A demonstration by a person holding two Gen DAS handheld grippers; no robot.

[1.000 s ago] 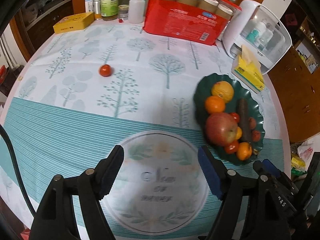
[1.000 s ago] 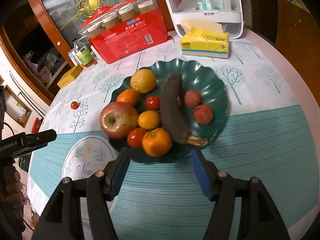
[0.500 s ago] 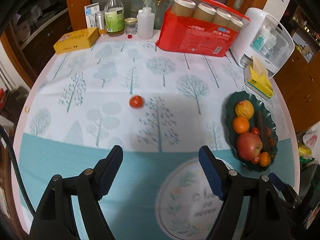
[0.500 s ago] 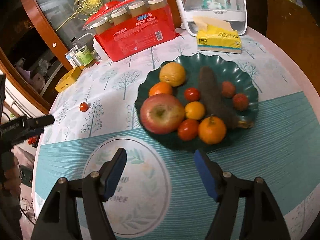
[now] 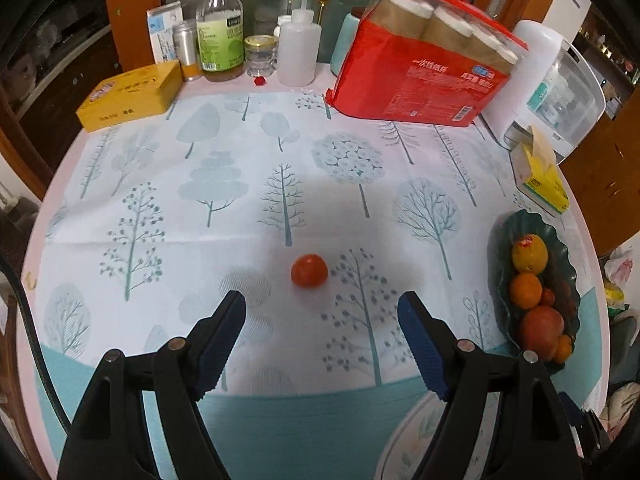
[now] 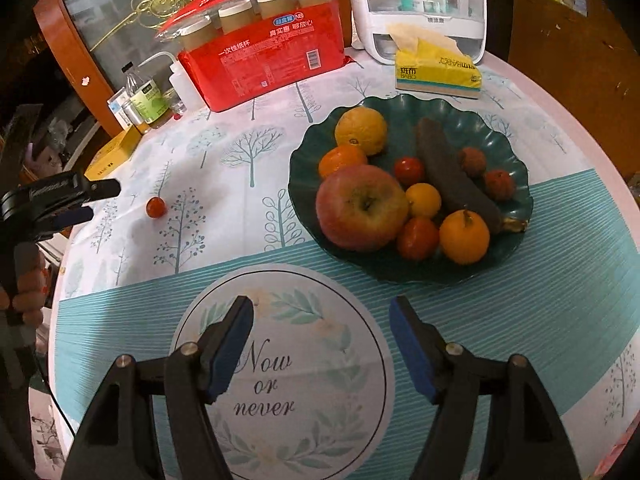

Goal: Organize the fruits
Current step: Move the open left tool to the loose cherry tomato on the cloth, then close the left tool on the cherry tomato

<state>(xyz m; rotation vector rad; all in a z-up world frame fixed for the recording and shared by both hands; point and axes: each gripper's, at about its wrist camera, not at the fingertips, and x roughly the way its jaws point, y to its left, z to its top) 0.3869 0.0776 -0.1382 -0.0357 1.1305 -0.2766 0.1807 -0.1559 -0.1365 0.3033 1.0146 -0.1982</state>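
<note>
One stray tomato (image 5: 309, 276) lies alone on the tree-printed cloth of the tabletop (image 5: 224, 184), low and centre in the left wrist view, well apart from the dark green scalloped plate (image 6: 472, 114) that carries the rest of the fruit. In the right wrist view the same tomato sits at mid-left, with the plate in the upper right. The left hand-held gripper (image 5: 322, 312) stands with its jaws spread and nothing between the blue pads; the tomato lies just beyond the tips and roughly on the centre line between them, which reads as an approach lined up for a pick, contact not yet made. The right hand-held gripper (image 6: 322, 318) also stands spread and empty over the round printed emblem (image 6: 280, 364), near the plate's near rim but clear of it; its jaws have just been opening, with nothing between them. It appears to be parked out of the way, leaving the plate open to receive the tomato. On orientation: the tomato is near-round, so no long axis can be made out, and its stem end is too small to tell; a grasp from any side should serve. The one elongated item on the plate, a dark banana (image 6: 452, 176), runs from upper left to lower right across the plate in the right wrist view, its stalk end toward the lower-right rim. The apple (image 6: 360, 212) lies stem cavity upward at the plate's near-left edge.
</note>
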